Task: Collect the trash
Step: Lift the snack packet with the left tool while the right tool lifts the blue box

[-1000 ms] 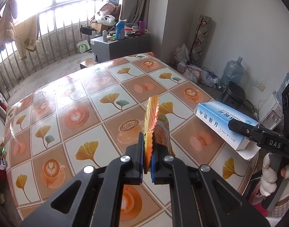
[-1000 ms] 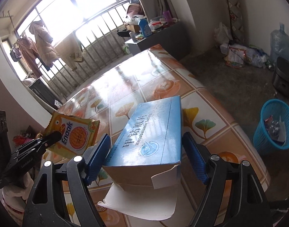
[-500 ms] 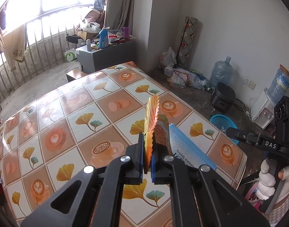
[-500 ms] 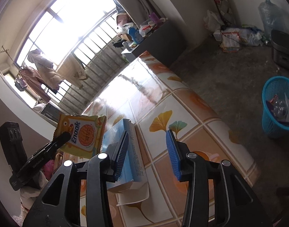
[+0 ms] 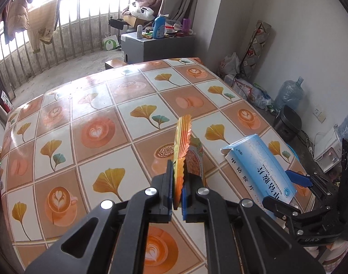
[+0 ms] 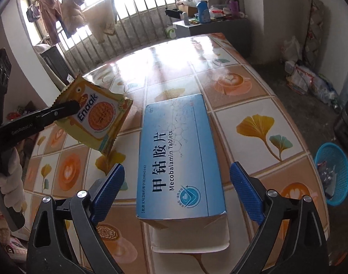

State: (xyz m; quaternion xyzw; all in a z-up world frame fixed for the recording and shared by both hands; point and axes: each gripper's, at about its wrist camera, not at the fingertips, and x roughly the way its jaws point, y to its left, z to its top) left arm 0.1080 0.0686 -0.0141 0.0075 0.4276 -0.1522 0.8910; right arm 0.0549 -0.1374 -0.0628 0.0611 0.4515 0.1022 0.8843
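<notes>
Trash first: a yellow Enaak snack wrapper (image 6: 95, 119) hangs in the air above the table, pinched at its crimped edge by the left gripper (image 5: 178, 190), whose blue pads are pressed together on the foil so that it stands edge-on and upright in the left wrist view. Just to its right lies the second piece, a blue Mecobalamin tablet box (image 6: 179, 159), flat on the tablecloth with its near end flap open and a pale tab sticking out toward the camera. The right gripper (image 6: 177, 190) sits with its jaws spread wide, one blue pad on either side of the box's near end, neither one touching the cardboard. Underneath is the table (image 5: 94, 118), covered in a glossy cloth of orange and white squares printed with ginkgo leaves and latte cups. Off the table's right edge, down on the grey floor, stands a blue plastic basket (image 6: 333, 175) with scraps already inside. Beyond the far end are a grey cabinet (image 5: 155, 45) crowded with bottles and bags, window railings, and clothes hanging in the light.
</notes>
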